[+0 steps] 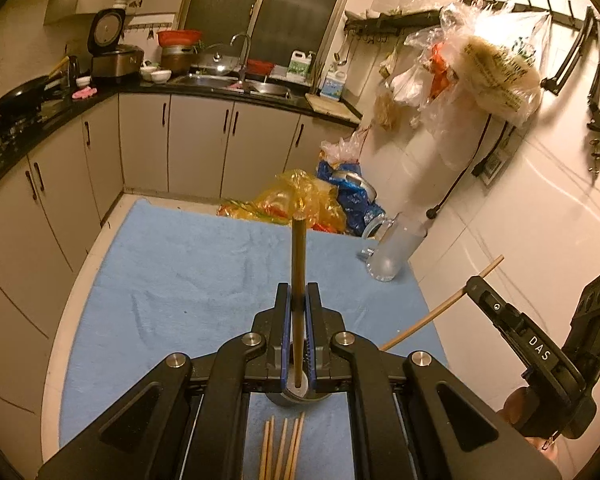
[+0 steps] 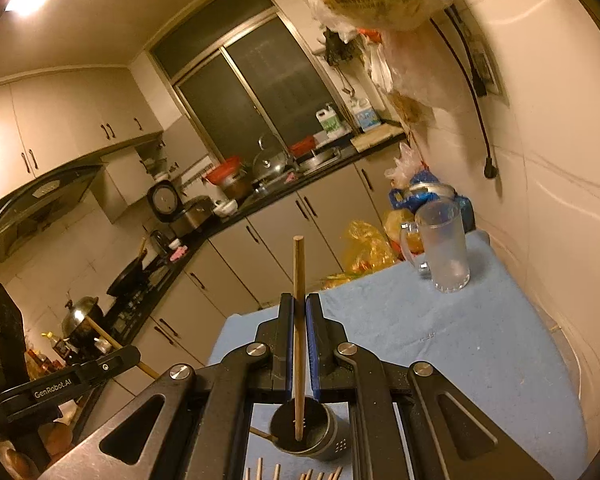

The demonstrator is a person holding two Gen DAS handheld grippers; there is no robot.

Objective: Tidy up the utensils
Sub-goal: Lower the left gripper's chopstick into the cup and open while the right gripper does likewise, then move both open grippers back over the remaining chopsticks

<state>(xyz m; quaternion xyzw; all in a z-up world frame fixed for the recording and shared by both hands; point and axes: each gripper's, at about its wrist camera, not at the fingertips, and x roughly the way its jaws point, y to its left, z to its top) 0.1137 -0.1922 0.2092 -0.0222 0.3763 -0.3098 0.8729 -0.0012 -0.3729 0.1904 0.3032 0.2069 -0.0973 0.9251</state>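
In the left wrist view my left gripper (image 1: 299, 288) is shut on a dark wooden chopstick (image 1: 299, 256) that sticks out forward between the pads. Its lower end hangs over a dark round holder (image 1: 296, 396) on the blue cloth (image 1: 180, 280). Several loose chopsticks (image 1: 284, 448) lie close to the holder. My right gripper (image 1: 474, 282) is shut on a pale chopstick (image 1: 428, 320) at the right. In the right wrist view my right gripper (image 2: 300, 298) clamps that chopstick (image 2: 299, 280) above the holder (image 2: 312, 436). The left gripper (image 2: 134, 354) shows at the left.
A frosted glass mug (image 1: 396, 248) (image 2: 444, 248) stands at the cloth's far right corner by the tiled wall. Coloured plastic bags (image 1: 312, 200) are piled behind the table. Bags hang from wall hooks (image 1: 480, 64). Kitchen cabinets and counter (image 1: 220, 92) run along the left and back.
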